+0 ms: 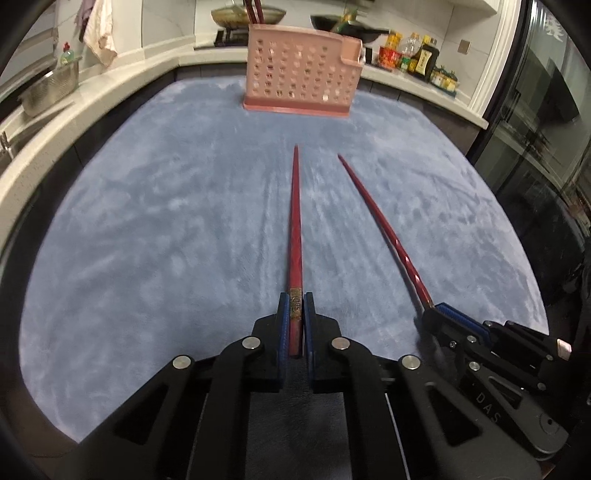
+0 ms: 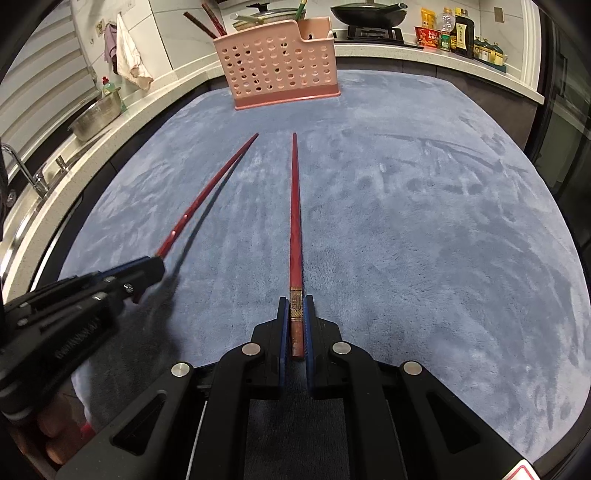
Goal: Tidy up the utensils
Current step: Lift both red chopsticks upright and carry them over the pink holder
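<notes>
Two red chopsticks in play, one per gripper. Left gripper [image 1: 295, 295] clamped on the butt end of the left chopstick [image 1: 295, 221], tip pointing at the rack. Right gripper [image 2: 295, 299] clamped the same way on the right chopstick [image 2: 294, 221]. Both held over the blue-grey mat [image 2: 424, 221], side by side, not touching. One pink perforated utensil basket [image 2: 280, 66] stands at the mat's far edge, with at least two more red chopsticks [image 2: 212, 20] sticking out.

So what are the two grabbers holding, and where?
Each holds one red chopstick by its thick end: left gripper its chopstick, right gripper its chopstick.
</notes>
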A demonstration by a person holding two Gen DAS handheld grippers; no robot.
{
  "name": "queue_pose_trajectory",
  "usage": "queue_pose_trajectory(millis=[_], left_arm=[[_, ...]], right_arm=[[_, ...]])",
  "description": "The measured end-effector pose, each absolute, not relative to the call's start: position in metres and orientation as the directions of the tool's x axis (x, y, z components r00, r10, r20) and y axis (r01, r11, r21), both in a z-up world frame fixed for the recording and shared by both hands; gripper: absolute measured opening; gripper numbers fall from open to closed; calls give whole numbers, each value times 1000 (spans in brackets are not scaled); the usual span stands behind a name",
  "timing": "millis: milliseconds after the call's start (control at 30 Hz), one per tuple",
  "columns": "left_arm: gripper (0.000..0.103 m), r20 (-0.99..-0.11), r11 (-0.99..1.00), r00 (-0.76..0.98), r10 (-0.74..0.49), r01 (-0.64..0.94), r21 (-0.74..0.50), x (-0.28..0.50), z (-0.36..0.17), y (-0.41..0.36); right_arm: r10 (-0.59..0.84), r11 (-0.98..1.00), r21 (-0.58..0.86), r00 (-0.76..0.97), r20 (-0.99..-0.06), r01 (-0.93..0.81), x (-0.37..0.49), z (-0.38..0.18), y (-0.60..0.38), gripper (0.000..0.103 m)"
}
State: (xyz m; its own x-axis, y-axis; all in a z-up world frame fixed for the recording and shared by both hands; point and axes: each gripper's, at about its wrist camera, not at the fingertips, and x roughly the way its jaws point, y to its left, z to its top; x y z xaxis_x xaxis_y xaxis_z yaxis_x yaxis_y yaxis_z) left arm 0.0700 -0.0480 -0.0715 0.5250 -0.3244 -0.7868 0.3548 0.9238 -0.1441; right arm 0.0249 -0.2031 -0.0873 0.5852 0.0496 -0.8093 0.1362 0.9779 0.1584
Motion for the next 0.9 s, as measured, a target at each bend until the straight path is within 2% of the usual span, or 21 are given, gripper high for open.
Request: queue_pose_trajectory(millis=[333,667,900], left_arm=[[7,-720,927,601,-347,336,-165,72,-17,-29],[7,-639,923,673,-373,337,-184,89,38,-23],[7,-596,934,725,-345,326,-145,107,62,-30]], right_arm=[[64,969,202,650,-757,140,20,-45,-212,7],[64,963,238,745,-664,129,30,16,-226,7],[59,963,243,793,-607,114,46,51,-234,7]])
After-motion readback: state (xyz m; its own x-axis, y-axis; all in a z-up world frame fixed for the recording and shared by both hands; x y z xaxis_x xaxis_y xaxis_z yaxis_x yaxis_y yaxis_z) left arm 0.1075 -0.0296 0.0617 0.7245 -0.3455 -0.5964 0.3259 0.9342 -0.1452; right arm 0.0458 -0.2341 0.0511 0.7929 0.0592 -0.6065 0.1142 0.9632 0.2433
